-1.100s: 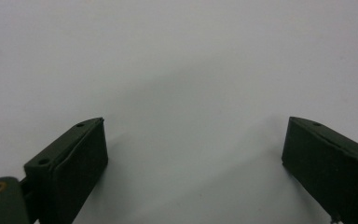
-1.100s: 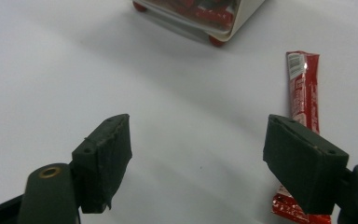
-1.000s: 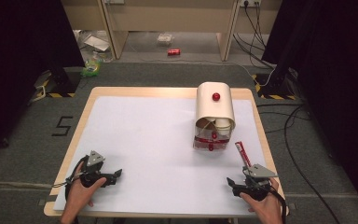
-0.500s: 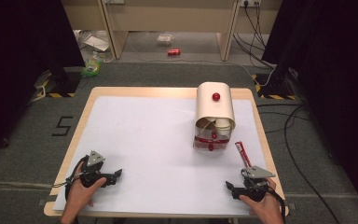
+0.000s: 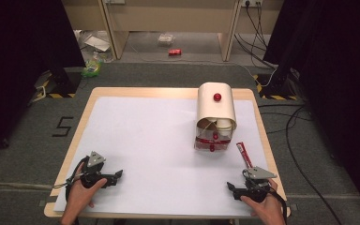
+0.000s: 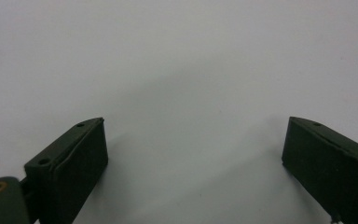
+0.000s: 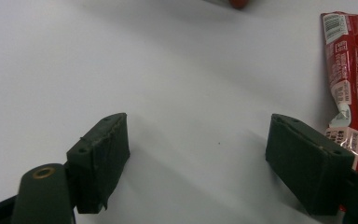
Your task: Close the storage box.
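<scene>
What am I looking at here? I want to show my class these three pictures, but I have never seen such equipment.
A person sits at a table covered in white, holding a hand tool in each hand: the left gripper and the right gripper. One picture comes from a camera overhead; the other two ride on the tools, looking along their black fingers. Both tools are open and hold nothing. On the table stand a cream box with a red knob and, beside the right gripper, a red sachet.

Sachet (image 7: 347,84) lower end behind tool's jaw (print unreadable).

Two tools (image 5: 118,176) (image 5: 230,188), one red sachet (image 5: 243,154), one cup dispenser (image 5: 215,112).
</scene>
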